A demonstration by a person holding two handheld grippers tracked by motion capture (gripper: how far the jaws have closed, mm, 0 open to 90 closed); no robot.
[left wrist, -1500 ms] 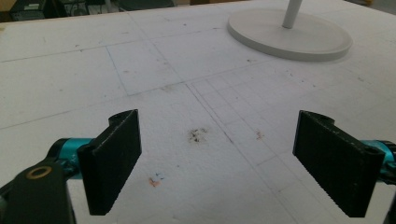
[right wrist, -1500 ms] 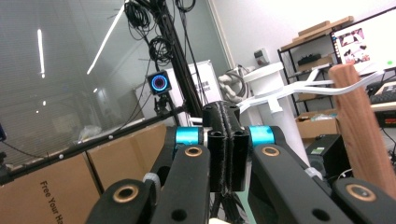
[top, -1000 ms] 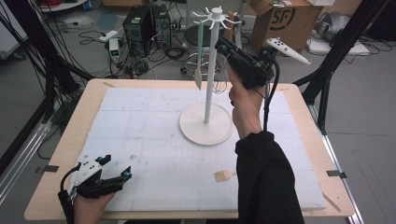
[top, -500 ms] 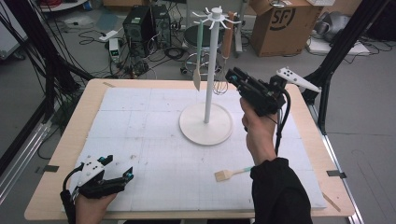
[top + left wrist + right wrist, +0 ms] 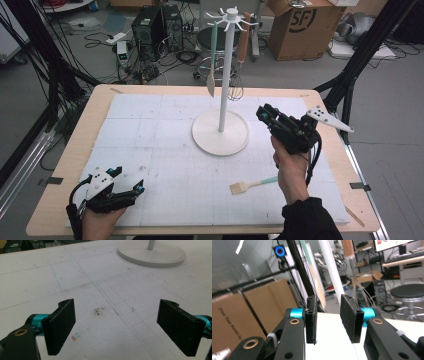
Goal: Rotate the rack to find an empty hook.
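Surface is open across the left and centre of the frame. Obstacles: rack stand at upper centre; brush at lower right.

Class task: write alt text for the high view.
A white utensil stand holds a spatula and whisk on a white table mat. The right hand-held gripper, empty, hovers beside it above a pastry brush; the left hand-held gripper rests open.

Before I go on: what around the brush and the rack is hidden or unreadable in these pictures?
- Brush: high view, the handle's end runs under the right hand.
- Right tongs: high view, too small to read the gap; the right gripper view shows it open and empty.
- Whisk on the rack: high view, thin wires lost against floor clutter.
- Rack in the right gripper view: pole blurred, base hidden behind the tongs.
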